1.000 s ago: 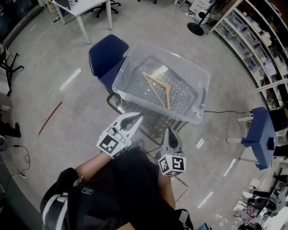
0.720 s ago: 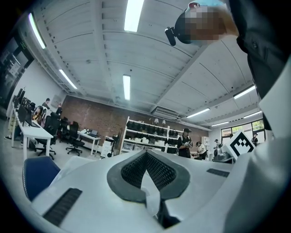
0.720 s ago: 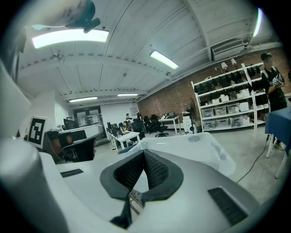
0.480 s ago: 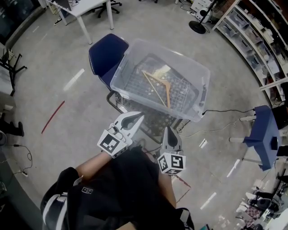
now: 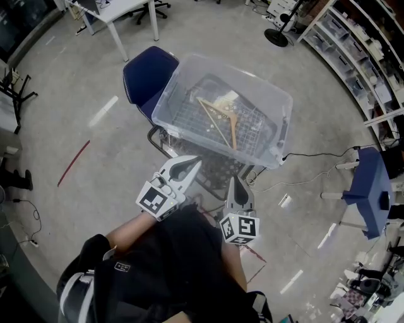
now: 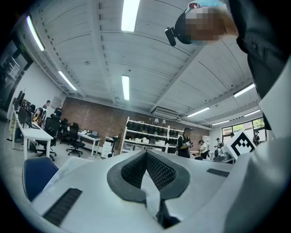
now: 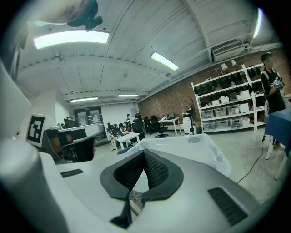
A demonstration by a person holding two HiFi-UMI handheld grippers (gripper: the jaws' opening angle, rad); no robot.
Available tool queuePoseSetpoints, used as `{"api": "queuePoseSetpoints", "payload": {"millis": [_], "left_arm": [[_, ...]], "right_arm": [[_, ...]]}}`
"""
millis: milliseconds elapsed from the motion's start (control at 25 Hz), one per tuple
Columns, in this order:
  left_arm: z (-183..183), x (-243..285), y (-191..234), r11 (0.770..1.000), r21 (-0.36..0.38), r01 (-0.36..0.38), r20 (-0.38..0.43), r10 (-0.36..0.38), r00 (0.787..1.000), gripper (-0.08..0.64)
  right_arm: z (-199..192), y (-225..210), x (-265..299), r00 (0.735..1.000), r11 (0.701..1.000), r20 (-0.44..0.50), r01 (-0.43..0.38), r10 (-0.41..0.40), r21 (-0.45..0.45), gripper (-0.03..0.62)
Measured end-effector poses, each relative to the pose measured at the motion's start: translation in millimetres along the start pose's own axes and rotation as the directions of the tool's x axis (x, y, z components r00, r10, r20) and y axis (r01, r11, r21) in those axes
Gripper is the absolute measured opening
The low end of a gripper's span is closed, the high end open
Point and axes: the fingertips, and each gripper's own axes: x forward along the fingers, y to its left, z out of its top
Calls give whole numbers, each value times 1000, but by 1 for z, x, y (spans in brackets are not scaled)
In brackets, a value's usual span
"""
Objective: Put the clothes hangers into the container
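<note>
- My left claw [image 5: 192, 162] is low in the head view, close to my body. Its jaws are pressed together with nothing between them.
- My right claw [image 5: 235, 182] is just beside it, to the right. Its jaws are shut tight too, and it holds nothing.
- Both claws point up and ahead, toward the bin [image 5: 189, 135].
- The clear bin sits past the tips of my claws, on a black wire stand [image 5: 218, 167]. My claws do not touch it.
- A wooden hanger [image 5: 222, 120] lies flat on the bottom of the bin, near the middle. It is well apart from both claws, ahead of them, and a bit closer to the right one.
- A blue chair [image 5: 142, 74] stands just left of the bin, touching it or almost.
- Farther off, a white table [image 5: 120, 9] stands on the gray floor [image 5: 76, 82], and shelves [image 5: 372, 76] run along the right side.
</note>
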Motion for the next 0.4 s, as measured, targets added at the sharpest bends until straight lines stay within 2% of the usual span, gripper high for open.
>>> {"api": "queuePoseSetpoints", "payload": {"millis": [400], "left_arm": [[-1, 8, -11, 1000, 2, 1, 2, -1, 1000, 19]], "right_arm": [[1, -5, -6, 1000, 1000, 2, -13, 13, 3, 14]]}}
